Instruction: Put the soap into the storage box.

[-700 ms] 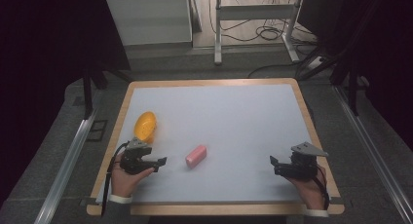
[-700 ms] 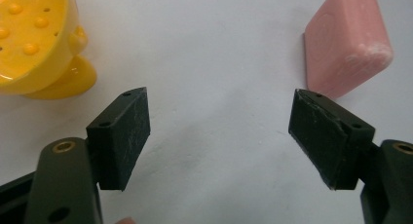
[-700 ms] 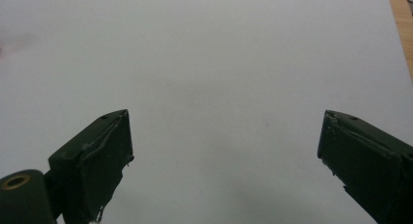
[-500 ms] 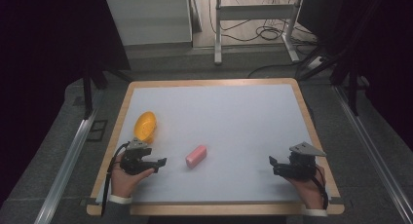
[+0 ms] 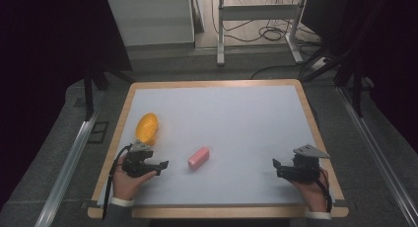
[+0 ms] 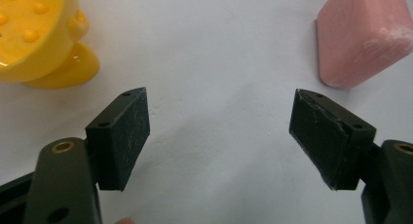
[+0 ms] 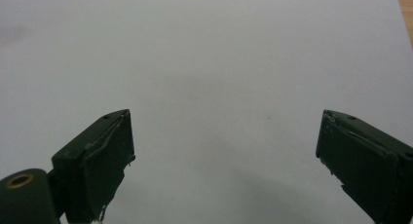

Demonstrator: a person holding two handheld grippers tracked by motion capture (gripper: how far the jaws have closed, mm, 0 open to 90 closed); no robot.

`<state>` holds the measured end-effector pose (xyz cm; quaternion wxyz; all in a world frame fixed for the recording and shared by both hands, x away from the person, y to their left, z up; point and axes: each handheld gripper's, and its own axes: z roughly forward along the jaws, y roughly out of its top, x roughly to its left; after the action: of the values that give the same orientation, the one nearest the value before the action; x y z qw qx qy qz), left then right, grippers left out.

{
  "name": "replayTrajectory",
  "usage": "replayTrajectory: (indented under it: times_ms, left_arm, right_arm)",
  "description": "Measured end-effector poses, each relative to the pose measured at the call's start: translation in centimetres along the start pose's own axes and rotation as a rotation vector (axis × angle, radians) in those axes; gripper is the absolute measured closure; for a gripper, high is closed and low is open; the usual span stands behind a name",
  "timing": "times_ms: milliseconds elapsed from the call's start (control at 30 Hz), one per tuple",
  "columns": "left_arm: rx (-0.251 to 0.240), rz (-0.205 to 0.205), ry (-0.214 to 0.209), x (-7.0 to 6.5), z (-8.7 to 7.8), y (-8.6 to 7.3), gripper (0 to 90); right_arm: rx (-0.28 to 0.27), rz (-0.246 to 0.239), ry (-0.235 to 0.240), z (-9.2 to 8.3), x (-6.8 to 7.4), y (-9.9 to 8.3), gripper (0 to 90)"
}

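White covers the surface [image 5: 236,118], and a wood rim runs around it. A pink block [image 5: 198,158] lies near the front, a little left of the middle. It is tilted. A yellow cup [image 5: 147,128] lies on its side near the left edge, well apart from the block.

A hand [image 5: 127,180] holds the left gripper [image 5: 160,167] at the front left. It sits just in front of the cup and near the block, but touches neither. In the left gripper view its two black fingers [image 6: 122,136] stand wide apart with nothing between them. There the cup [image 6: 41,36] shows at the top left, with little bumps inside it, and the block [image 6: 363,36] shows at the top right.

Another hand [image 5: 313,190] holds the right gripper [image 5: 276,168] at the front right, well apart from the block. It has a grey plate [image 5: 309,151] on top. In the right gripper view its fingers [image 7: 100,168] are wide apart too, over bare white, and hold nothing.
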<state>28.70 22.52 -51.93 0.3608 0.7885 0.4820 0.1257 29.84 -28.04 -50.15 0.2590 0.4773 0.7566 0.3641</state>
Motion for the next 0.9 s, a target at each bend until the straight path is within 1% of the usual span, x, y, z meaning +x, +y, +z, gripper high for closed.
replayTrajectory:
  times_ms: [167, 300, 367, 433, 500, 567, 633, 700, 767, 800, 833, 900]
  left_arm:
    - [0.004, -0.003, 0.015, 0.1, -0.1, -0.1, 22.9]
    - [-0.007, -0.002, 0.018, 0.1, -0.5, -0.1, 23.0]
    - [-0.014, -0.013, 0.024, 0.3, -0.8, -0.1, 23.0]
    - [-0.015, -0.015, 0.033, 0.3, -1.1, 0.0, 23.0]
    - [-0.019, -0.009, 0.035, 0.1, -1.4, 0.1, 23.2]
    - [-0.021, -0.009, 0.038, 0.0, -1.4, 0.1, 23.2]
    - [-0.017, 0.0, 0.045, -0.2, -1.6, 0.4, 23.2]
    - [-0.022, -0.013, 0.047, -0.3, -1.7, 0.6, 22.8]
    - [-0.033, -0.047, 0.05, -0.3, -1.9, 0.8, 22.2]
    - [-0.036, -0.058, 0.048, -0.2, -2.0, 0.9, 22.4]
    - [-0.042, -0.062, 0.044, -0.3, -2.2, 1.1, 22.5]
    - [-0.045, -0.057, 0.038, -0.5, -2.3, 1.4, 23.0]
  right_arm:
    - [-0.01, 0.003, 0.004, -0.2, -0.1, 0.1, 6.5]
    - [-0.012, 0.006, 0.005, -0.3, -0.2, 0.1, 6.5]
    - [-0.018, 0.002, 0.005, -0.3, -0.2, 0.2, 6.5]
    - [-0.02, 0.005, 0.006, -0.4, -0.2, 0.3, 6.5]
    - [-0.02, 0.014, 0.011, -0.4, -0.2, 0.3, 6.5]
    - [-0.021, 0.012, 0.014, -0.3, -0.2, 0.3, 6.5]
    - [-0.01, 0.003, 0.016, -0.1, -0.2, 0.1, 6.5]
    - [-0.011, 0.006, 0.016, -0.2, -0.3, 0.1, 6.5]
    - [-0.017, 0.012, 0.02, -0.2, -0.4, 0.1, 6.5]
    - [-0.014, 0.012, 0.023, -0.2, -0.5, 0.0, 6.5]
    - [-0.013, 0.01, 0.024, -0.1, -0.5, 0.0, 6.5]
    - [-0.011, 0.012, 0.027, -0.1, -0.5, 0.0, 6.5]
